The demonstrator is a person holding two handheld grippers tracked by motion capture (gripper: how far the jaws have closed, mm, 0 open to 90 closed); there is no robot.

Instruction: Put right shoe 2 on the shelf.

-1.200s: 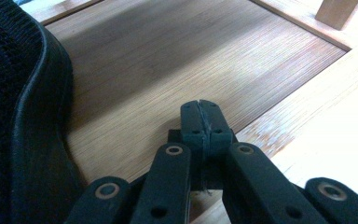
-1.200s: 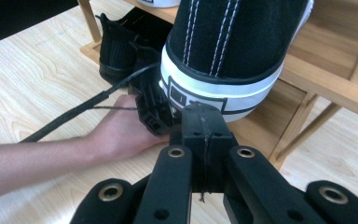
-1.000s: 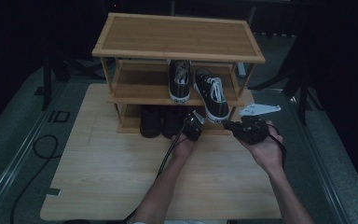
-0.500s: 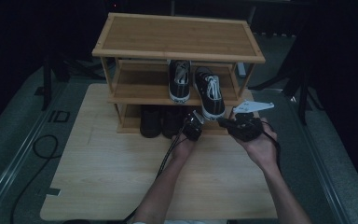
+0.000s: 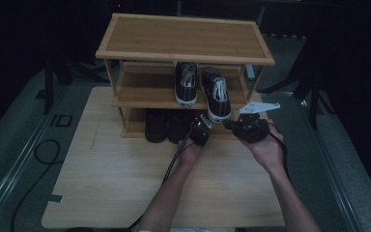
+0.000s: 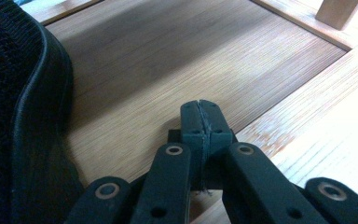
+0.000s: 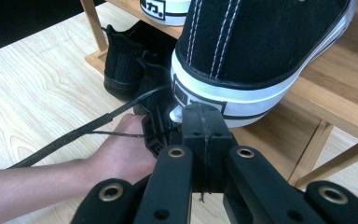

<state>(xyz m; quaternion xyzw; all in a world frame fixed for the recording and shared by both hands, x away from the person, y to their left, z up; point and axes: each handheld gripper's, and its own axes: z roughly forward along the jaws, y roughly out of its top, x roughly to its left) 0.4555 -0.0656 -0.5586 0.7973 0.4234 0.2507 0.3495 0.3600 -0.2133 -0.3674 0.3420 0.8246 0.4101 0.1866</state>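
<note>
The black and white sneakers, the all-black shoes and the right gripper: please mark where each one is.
black and white sneakers (image 5: 216, 94), high view, on the laces of the right one.
all-black shoes (image 5: 155, 126), high view, on the upper of the left one.
right gripper (image 7: 204, 122), right gripper view, on the closed jaw tips.

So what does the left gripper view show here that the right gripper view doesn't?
Left gripper view alone: the bare bottom shelf board close up, with an all-black shoe beside the shut left gripper. Right gripper view alone: the heel of a black-and-white sneaker on the middle shelf, the person's left hand and the shut right gripper. Both share the wooden shoe rack and black shoes on its bottom shelf.
</note>
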